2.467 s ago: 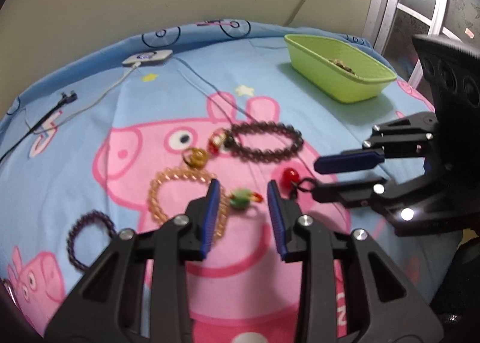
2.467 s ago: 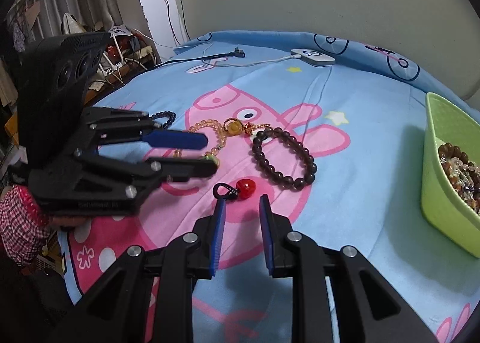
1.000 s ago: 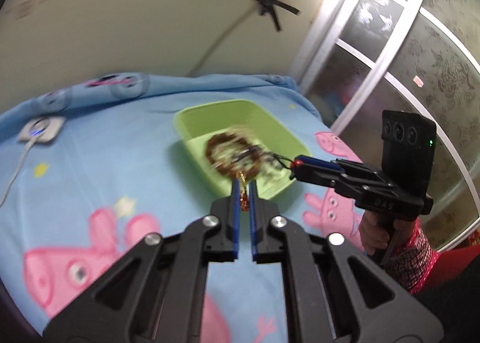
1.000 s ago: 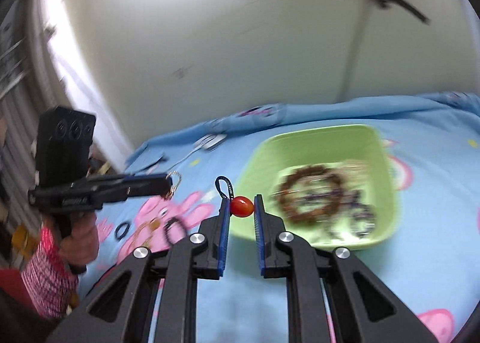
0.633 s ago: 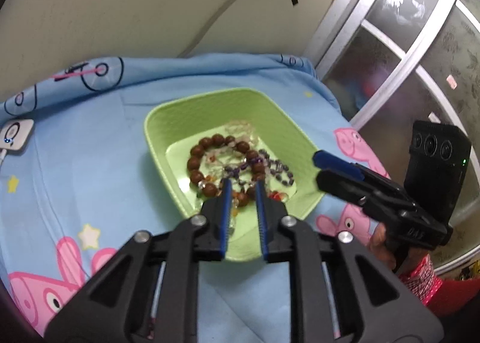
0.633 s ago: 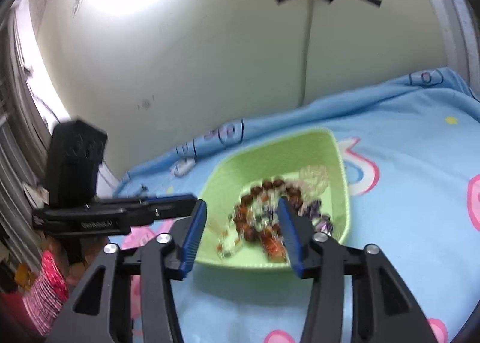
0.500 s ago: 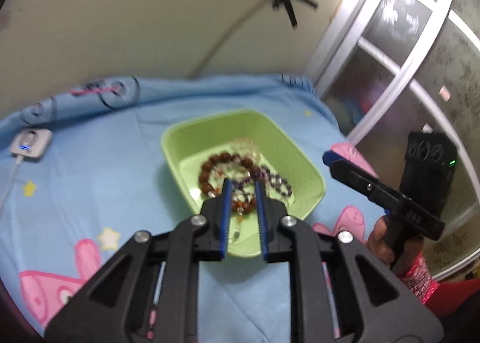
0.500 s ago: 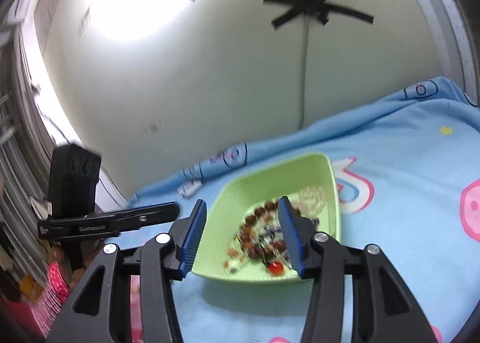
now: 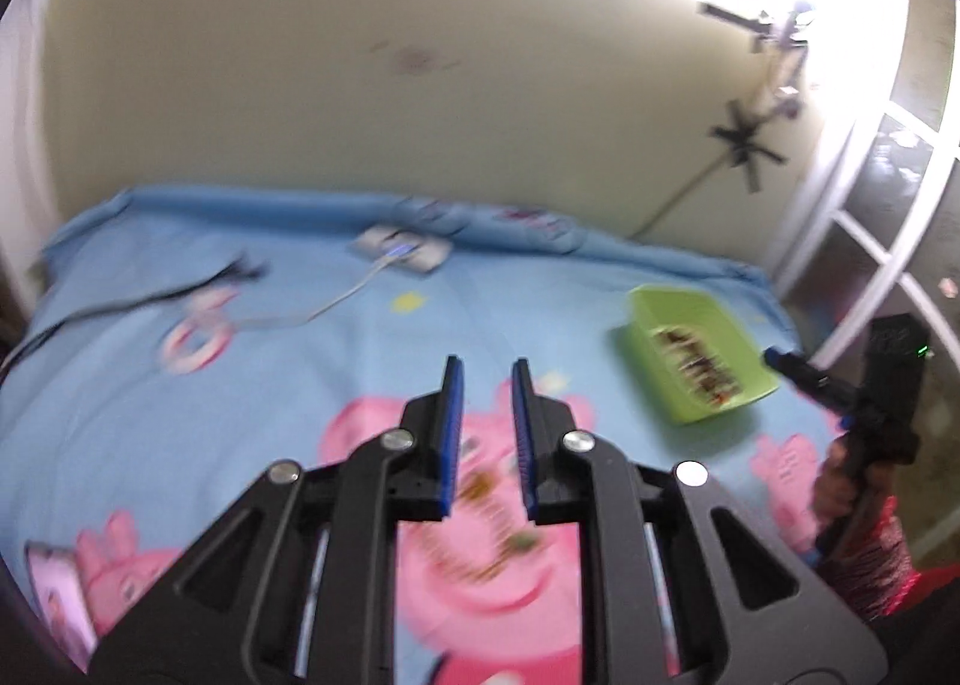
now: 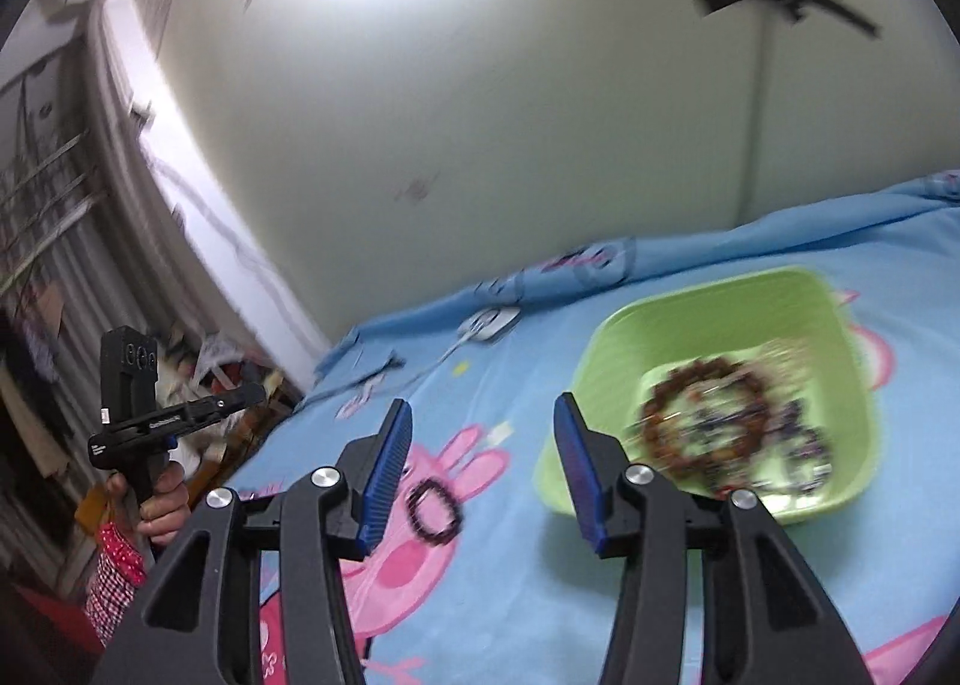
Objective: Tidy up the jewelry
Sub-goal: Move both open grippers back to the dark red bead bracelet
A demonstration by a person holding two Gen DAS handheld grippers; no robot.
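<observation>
Two empty grippers, left gripper narrow, right gripper wide beside green tray.

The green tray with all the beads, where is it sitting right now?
In the right wrist view the green tray sits on the blue cartoon bedsheet, right of the open right claw. The left view shows it far right, near the window.

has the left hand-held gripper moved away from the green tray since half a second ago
Yes. The left hand-held gripper was over the green tray then; now the tray sits far off to its right, so it has swung left, back over the pink pig print.
</observation>
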